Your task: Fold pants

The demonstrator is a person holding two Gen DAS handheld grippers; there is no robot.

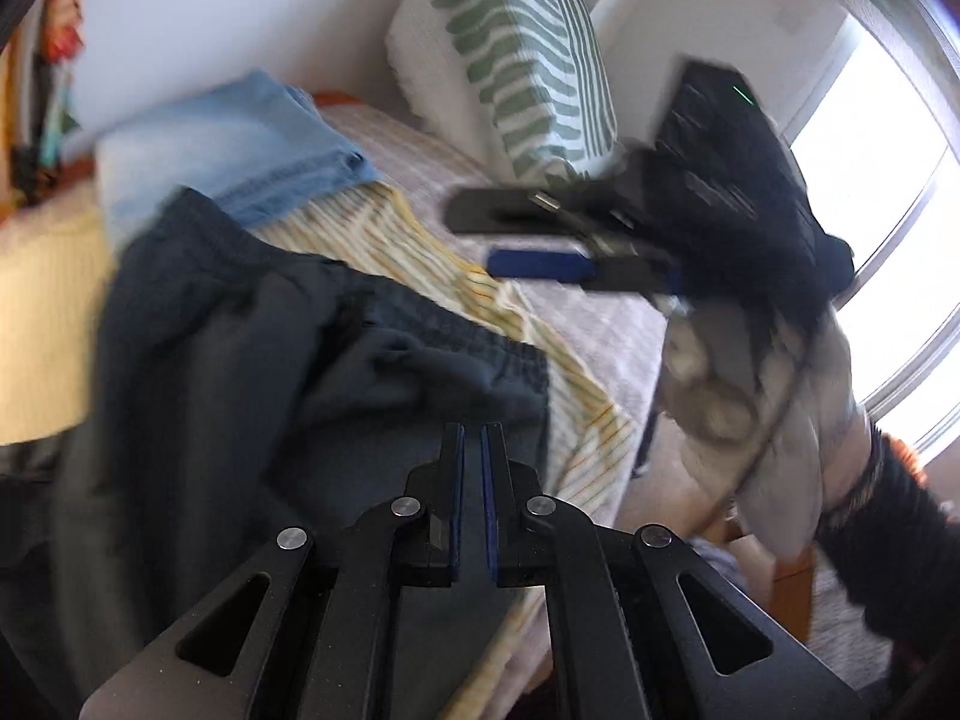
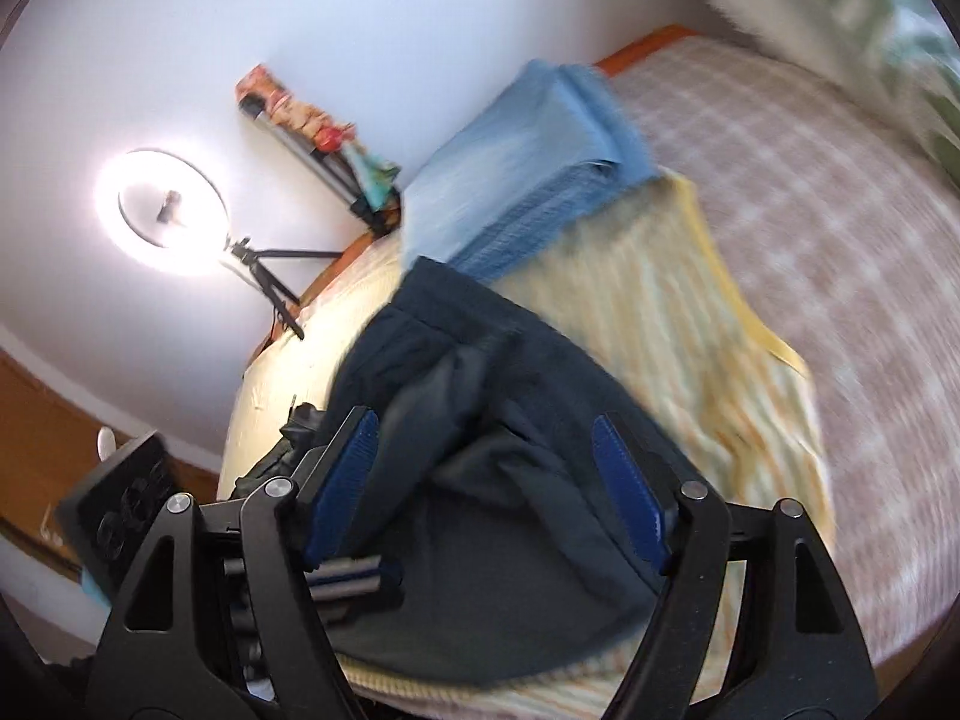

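Dark navy pants [image 1: 258, 324] with an elastic waistband lie bunched on a yellow striped cloth [image 1: 414, 246] on the bed. My left gripper [image 1: 473, 435] is shut on the pants fabric near the waistband. My right gripper [image 1: 510, 240] shows in the left wrist view, open, hovering above the bed to the right of the pants. In the right wrist view the right gripper [image 2: 486, 426] is open with blue pads wide apart above the pants [image 2: 492, 480], holding nothing.
Folded light blue jeans [image 1: 240, 144] lie beyond the pants, also in the right wrist view [image 2: 528, 162]. A green striped pillow [image 1: 510, 54] leans on the wall. A lit ring light on a tripod [image 2: 162, 204] stands beside the bed. A window [image 1: 888, 228] is at right.
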